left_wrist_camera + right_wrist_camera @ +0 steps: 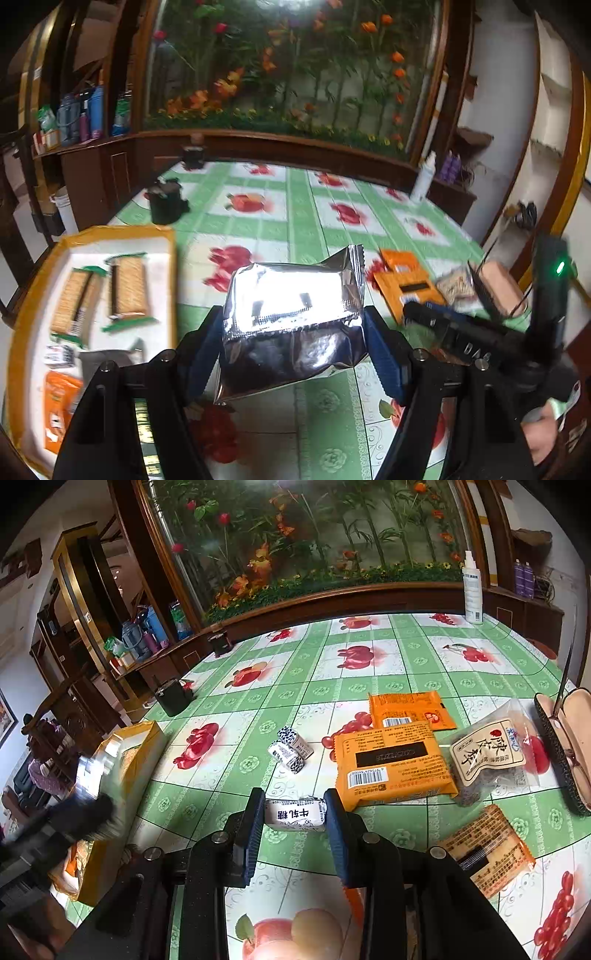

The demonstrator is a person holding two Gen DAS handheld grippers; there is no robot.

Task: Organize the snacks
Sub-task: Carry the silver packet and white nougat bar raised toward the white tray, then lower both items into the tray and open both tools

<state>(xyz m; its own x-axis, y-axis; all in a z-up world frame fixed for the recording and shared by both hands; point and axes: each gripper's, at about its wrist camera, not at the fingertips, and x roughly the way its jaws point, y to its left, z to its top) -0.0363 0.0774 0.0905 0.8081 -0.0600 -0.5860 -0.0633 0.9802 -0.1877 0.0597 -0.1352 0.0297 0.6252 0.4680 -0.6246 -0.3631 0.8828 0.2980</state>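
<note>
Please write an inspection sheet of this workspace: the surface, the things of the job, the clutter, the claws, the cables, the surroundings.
Surface: table with green checked fruit-print cloth.
Job's things: tray holds biscuit packs; orange packets, two wrapped candies lie on the cloth.
Clutter: glasses case, spray bottle, black holder.
Claws: left claw grips a silver foil pack; right claw closed on a white candy.
Cables: thin black cable near the right claw.
Surroundings: flower-filled glass panel, wooden cabinets.

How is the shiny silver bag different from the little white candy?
The silver bag is big, plain foil; the white candy is small, with black writing. The bag fills the left claw and looks lifted off the table; the candy sits low by the tablecloth in the right claw. Each is gripped by a claw.
</note>
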